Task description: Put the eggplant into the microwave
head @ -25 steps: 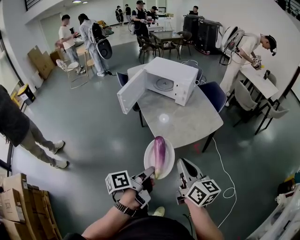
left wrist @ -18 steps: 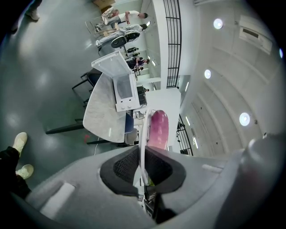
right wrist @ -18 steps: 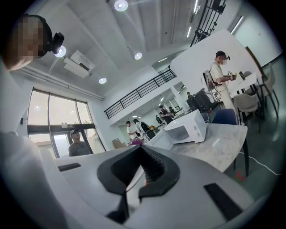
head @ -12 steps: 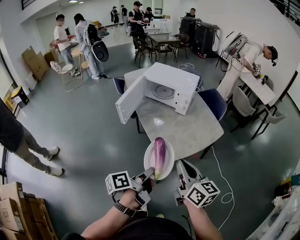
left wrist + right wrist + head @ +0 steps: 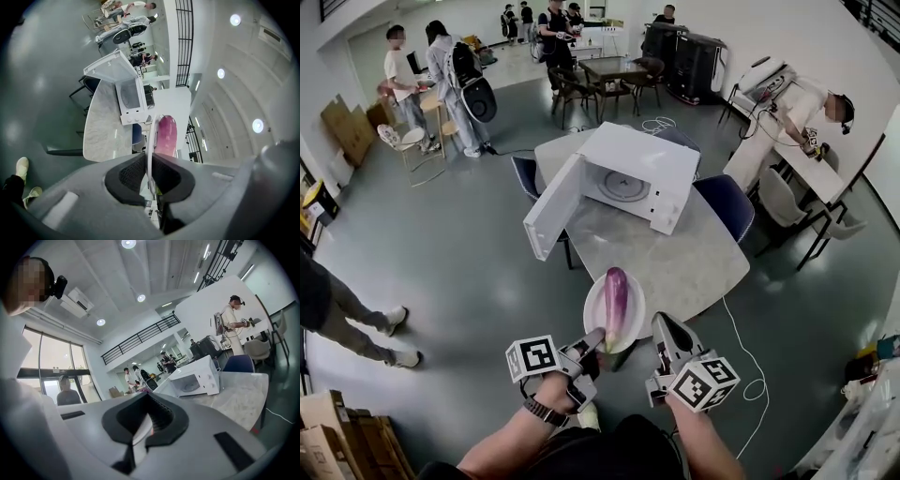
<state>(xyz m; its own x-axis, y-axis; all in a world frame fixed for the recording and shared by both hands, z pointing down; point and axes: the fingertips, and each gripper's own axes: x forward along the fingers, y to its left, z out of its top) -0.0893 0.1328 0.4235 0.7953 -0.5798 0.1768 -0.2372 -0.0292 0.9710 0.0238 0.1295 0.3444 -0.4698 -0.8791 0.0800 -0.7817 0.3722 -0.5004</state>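
Note:
A purple eggplant (image 5: 616, 297) lies lengthwise on a white plate (image 5: 592, 314). My left gripper (image 5: 592, 343) is shut on the plate's near rim and holds it in the air at the near edge of the marble table (image 5: 694, 267). In the left gripper view the plate (image 5: 150, 140) shows edge-on between the pads, with the eggplant (image 5: 165, 136) above it. The white microwave (image 5: 652, 167) stands at the table's far end with its door (image 5: 551, 208) swung open to the left. My right gripper (image 5: 661, 328) hangs just right of the plate, jaws together (image 5: 146, 420).
Blue chairs (image 5: 727, 202) stand around the table. A cable (image 5: 748, 361) trails on the grey floor at the right. Several people stand at the back and at the right-hand tables (image 5: 787, 155). Cardboard boxes (image 5: 328, 436) are stacked at the lower left.
The table and microwave have drawn closer and lower in the head view. The plate with the eggplant, still in my left gripper, now reaches the table's near edge.

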